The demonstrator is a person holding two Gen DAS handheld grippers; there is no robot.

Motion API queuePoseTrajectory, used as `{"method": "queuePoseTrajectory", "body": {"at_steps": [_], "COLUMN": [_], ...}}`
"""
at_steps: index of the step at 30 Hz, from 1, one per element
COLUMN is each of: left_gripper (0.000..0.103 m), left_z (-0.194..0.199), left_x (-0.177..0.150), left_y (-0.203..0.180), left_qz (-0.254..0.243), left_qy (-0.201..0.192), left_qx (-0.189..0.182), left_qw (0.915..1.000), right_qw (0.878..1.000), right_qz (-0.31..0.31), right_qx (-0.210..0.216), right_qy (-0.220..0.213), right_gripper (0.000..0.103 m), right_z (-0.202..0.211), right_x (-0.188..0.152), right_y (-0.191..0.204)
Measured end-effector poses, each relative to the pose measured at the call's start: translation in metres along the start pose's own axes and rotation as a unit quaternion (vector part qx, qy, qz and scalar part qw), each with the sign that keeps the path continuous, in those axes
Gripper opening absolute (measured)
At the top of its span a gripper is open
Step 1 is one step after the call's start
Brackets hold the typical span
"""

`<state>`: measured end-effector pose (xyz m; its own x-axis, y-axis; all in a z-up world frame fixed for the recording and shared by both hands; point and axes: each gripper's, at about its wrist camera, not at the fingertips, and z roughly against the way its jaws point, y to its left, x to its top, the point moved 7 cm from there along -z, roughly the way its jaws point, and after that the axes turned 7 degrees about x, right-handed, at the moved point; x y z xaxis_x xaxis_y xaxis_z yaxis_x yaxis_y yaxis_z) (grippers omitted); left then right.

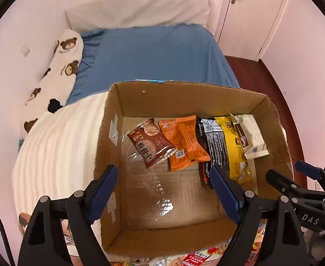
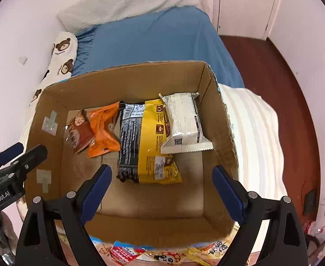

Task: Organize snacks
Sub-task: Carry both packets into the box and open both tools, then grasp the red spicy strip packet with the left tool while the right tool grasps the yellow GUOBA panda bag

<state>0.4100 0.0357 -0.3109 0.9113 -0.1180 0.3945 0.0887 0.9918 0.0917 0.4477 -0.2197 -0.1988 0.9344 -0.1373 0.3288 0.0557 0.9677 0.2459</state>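
An open cardboard box [image 1: 184, 95] [image 2: 122, 75] sits on the bed. Several snack packs lie in a row at its far end: a brown pack [image 1: 150, 143] [image 2: 80, 133], an orange pack [image 1: 184, 141] [image 2: 103, 130], a black pack [image 1: 213, 141] [image 2: 130, 139], a yellow pack [image 1: 233, 146] [image 2: 153, 146] and a white pack [image 1: 251, 136] [image 2: 184, 124]. My left gripper [image 1: 165, 185] is open and empty above the box's near half. My right gripper [image 2: 162, 182] is open and empty above the box too. It shows at the right edge of the left wrist view [image 1: 295, 177].
More snack packs [image 2: 162, 253] [image 1: 195, 258] lie in front of the box's near wall. The box rests on a white striped blanket [image 1: 58, 146] [image 2: 255, 133] over a blue sheet [image 1: 153, 53]. A bear-print pillow [image 1: 60, 71] lies by the left wall. Wood floor [image 2: 273, 71] is to the right.
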Motion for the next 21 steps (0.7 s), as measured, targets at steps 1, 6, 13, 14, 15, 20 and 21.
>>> {"method": "queuePoseTrajectory", "body": {"at_steps": [1,6,13,14,15,20,21], "left_gripper": [0.085,0.085,0.085,0.085,0.085,0.085,0.085], "left_z": [0.007,0.036,0.082,0.086,0.091,0.096,0.089], "left_x": [-0.003,-0.022,-0.047,-0.051,-0.056,-0.094,-0.109], "left_y": [0.0,-0.001,-0.004,-0.004,-0.004,-0.004,-0.004], "left_qz": [0.0,0.003,0.012,0.012,0.012,0.003,-0.002], "left_qy": [-0.006,-0.027,-0.057,-0.059,-0.062,-0.053,-0.041], "left_qx": [-0.001,-0.005,-0.02,-0.022,-0.023,-0.017,-0.009], "left_qw": [1.0,0.9996,0.9981,0.9979,0.9978,0.9985,0.9991], "right_qw": [1.0,0.999,0.997,0.997,0.996,0.996,0.996], "right_qz": [0.004,0.011,0.005,0.002,-0.001,-0.027,-0.035], "right_qx": [0.001,0.006,0.029,0.034,0.037,0.051,0.055], "right_qy": [-0.007,-0.034,-0.069,-0.074,-0.077,-0.066,-0.058], "right_gripper": [0.094,0.094,0.094,0.094,0.094,0.094,0.094], "right_z": [0.007,0.036,0.083,0.09,0.094,0.098,0.093], "right_x": [-0.004,-0.02,-0.044,-0.048,-0.052,-0.083,-0.091], "right_y": [0.002,0.011,0.014,0.014,0.015,0.005,0.002]}}
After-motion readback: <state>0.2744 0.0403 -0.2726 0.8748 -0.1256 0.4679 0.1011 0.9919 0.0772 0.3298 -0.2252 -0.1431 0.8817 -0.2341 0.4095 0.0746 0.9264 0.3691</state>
